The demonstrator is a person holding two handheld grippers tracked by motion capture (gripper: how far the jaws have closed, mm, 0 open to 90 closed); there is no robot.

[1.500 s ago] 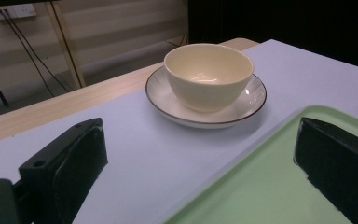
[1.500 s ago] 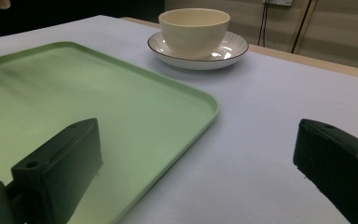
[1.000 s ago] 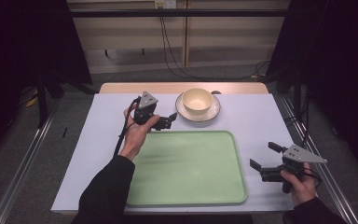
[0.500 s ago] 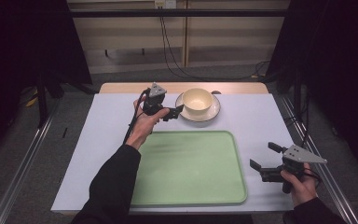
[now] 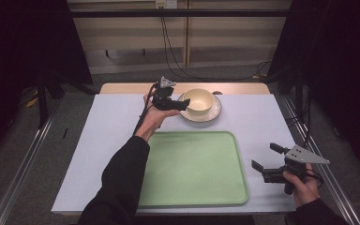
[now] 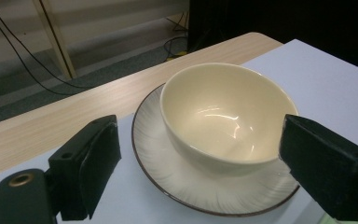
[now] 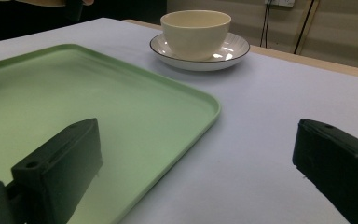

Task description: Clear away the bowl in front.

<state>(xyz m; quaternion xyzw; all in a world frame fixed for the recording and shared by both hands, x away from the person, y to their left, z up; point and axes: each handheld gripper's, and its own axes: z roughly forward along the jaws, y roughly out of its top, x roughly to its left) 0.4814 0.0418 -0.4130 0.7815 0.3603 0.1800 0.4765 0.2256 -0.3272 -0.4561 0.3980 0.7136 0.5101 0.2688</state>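
Left gripper view: cream bowl on ribbed saucer, dead ahead between spread, empty jaws. Left gripper just beside bowl at table's far edge; right gripper, also released, well apart beside green tray.

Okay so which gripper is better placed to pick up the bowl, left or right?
Left. The left gripper is right beside the bowl on the plate, jaws open and framing it. The right gripper sits far off, near the green tray's right edge.
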